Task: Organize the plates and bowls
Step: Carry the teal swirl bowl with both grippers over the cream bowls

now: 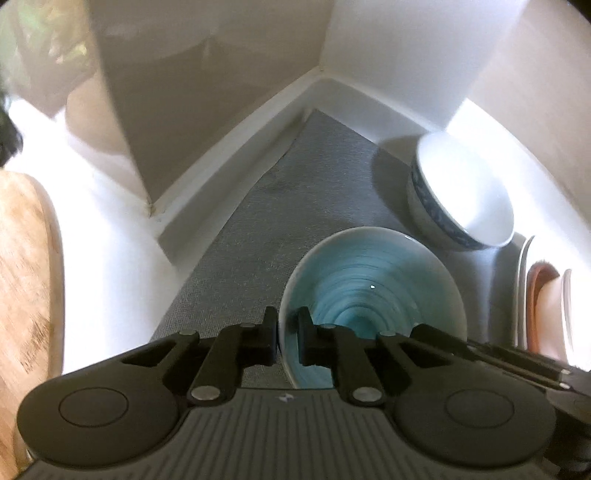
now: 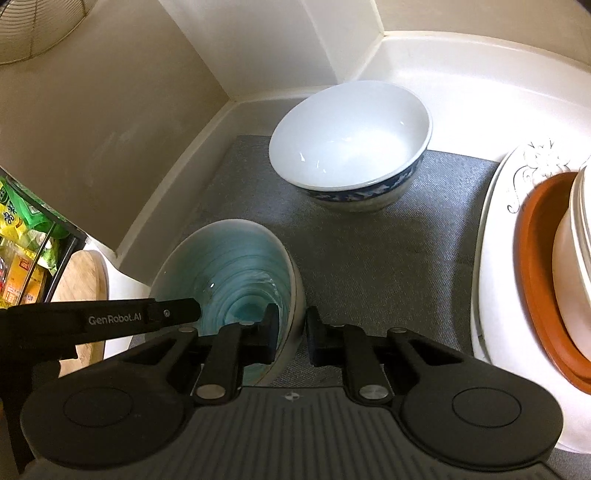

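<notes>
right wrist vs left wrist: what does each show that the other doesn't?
Only right wrist: wire rack of yellow-green snack packets, wire fan guard, "GenRobot.AI" lettering on the left gripper.
Only left wrist: nothing identifiable; a blurred green patch in its top-left corner.
Both: teal glazed bowl clamped at opposite rim edges by both grippers, white bowl with blue patterned band, grey mat, stacked plates, round wooden board.

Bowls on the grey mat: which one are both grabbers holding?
The teal-glazed bowl. The left gripper and right gripper each pinch its rim. The white bowl with the blue patterned band stands apart behind it, untouched.
</notes>
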Demonstrator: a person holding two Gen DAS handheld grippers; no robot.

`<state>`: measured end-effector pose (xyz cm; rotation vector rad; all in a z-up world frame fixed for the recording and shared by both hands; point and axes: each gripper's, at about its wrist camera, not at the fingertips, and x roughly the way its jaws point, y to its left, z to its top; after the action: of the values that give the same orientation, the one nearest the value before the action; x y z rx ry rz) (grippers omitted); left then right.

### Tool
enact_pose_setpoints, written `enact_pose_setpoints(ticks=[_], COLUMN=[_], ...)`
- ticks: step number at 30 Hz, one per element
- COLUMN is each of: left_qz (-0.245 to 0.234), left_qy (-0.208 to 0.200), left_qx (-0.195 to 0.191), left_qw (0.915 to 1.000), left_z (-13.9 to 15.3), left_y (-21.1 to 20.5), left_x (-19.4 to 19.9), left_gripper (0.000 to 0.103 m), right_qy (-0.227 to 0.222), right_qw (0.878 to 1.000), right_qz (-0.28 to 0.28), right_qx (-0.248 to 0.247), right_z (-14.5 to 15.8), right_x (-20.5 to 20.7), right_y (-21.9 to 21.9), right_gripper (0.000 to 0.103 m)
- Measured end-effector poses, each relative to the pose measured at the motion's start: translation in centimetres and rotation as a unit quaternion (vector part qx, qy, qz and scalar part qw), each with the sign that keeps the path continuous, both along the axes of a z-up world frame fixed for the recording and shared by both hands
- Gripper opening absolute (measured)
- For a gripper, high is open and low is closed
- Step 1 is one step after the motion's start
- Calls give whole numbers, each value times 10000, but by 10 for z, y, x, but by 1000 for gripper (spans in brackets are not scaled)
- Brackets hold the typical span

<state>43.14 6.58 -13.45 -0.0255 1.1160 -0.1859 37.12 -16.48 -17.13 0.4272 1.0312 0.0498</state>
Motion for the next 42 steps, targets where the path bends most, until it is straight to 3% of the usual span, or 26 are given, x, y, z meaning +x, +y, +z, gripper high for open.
enact_pose_setpoints(ticks=[6,19,30,42], left_qz=[-158,-535,-946,-1468], left_qy=[4,-513,-976,-1097], left_qx=[-7,9,-166,-356], left_qw=[9999,9973,9906,9824], left_z=[4,41,70,81], left_y=[0,-15,-40,-81], left_x=[-10,-55,-74,-90], left_gripper=[9,9,9,9], right_qy=[70,-259,-757,-974], right_qw=[9999,9993,9954,9887], right_qz=[85,-30,-425,-994], right_qx=[-102,-277,-401,-565], right_z=[2,33,72,92], right_x=[-8,-49,-86,-121], right_y=[4,-2,-22,-53], right_gripper=[16,16,16,16])
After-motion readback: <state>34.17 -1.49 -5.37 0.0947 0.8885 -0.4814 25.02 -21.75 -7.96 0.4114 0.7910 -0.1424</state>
